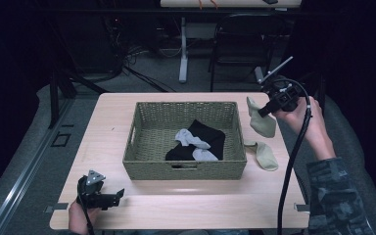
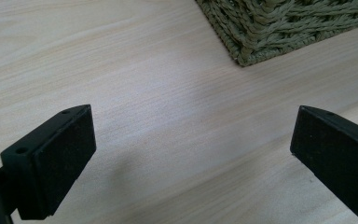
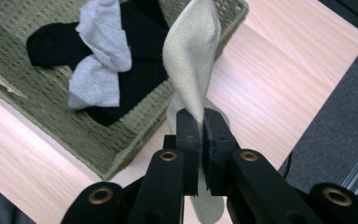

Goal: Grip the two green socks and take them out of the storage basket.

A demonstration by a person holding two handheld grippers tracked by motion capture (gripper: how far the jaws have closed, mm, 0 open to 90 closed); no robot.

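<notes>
At the right of the high view, just past the basket's right wall, a beige sock (image 1: 263, 119) hangs clear of the bench (image 1: 112, 117), pinched in the right tongs (image 1: 263, 111). Right gripper view: jaws pressed together on the sock's edge, fabric (image 3: 193, 51) rising up-frame from the pinch toward the basket corner, a bit of it trailing below the jaws. The person's right hand (image 1: 313, 128) holds that gripper at the upper right of the high view, cable looping down to the bottom edge. Second beige sock (image 1: 264, 155) lies flat on the bench just beside the basket's right wall, lower in frame than the held one, apart from it. Woven basket (image 1: 147, 161) sits mid-bench; inside, a black garment (image 1: 206, 137) with a grey sock (image 1: 192, 139) draped across it. Left tongs (image 1: 120, 194) are at the lower left of the high view, near the front edge of the bench, held by the left hand (image 1: 80, 218). Left gripper view: jaws wide apart, nothing between them, bare wood below, basket corner (image 2: 261, 32) at upper right of frame. Beyond the bench, dark floor, table legs and a chair (image 1: 235, 39).
</notes>
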